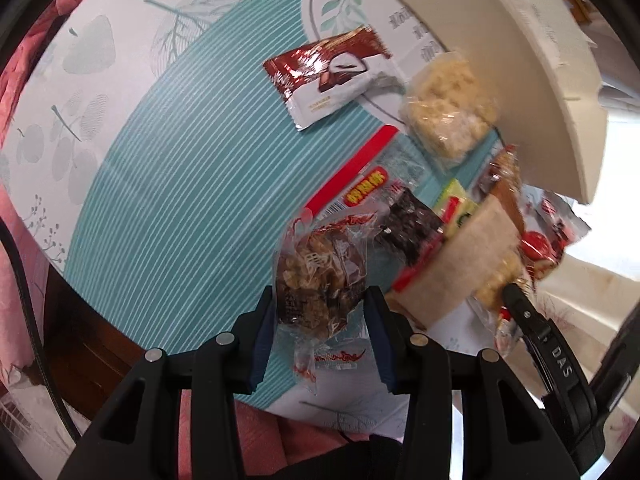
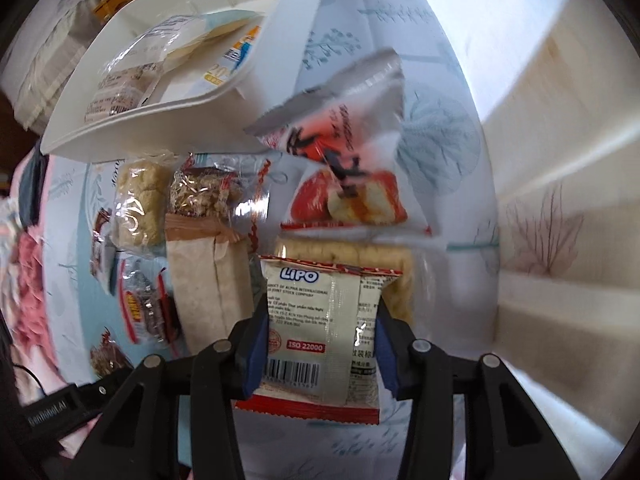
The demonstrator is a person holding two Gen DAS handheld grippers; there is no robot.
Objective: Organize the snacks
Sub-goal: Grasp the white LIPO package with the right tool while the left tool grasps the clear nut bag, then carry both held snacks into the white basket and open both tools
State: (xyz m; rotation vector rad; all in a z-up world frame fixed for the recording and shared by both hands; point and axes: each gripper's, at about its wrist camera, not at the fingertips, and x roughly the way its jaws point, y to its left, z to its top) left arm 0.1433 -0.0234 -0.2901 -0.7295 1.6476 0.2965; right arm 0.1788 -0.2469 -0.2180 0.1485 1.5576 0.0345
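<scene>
My left gripper (image 1: 320, 304) is shut on a clear-wrapped nut brittle snack (image 1: 316, 272), held above the teal striped tablecloth (image 1: 180, 180). The Lipo biscuit packet (image 2: 316, 300) shows its back label, with my right gripper (image 2: 320, 324) shut on it and the blue pads pressing both sides. Under it lies a pale rice cracker pack (image 2: 348, 252). A white bin (image 2: 160, 120) at the upper left holds several packets. Loose snacks lie beside it: a beige wrapped bar (image 2: 208, 280), a puffed rice block (image 2: 138, 204) and a red cake packet (image 2: 348, 160).
A brown and white chocolate pie packet (image 1: 332, 76) lies alone on the cloth. The bin's rim (image 1: 520, 60) curves over the upper right of the left wrist view. A puffed rice block (image 1: 448, 108) and red-edged packets (image 1: 360, 184) crowd the space near it. Pink fabric (image 1: 24, 80) borders the table.
</scene>
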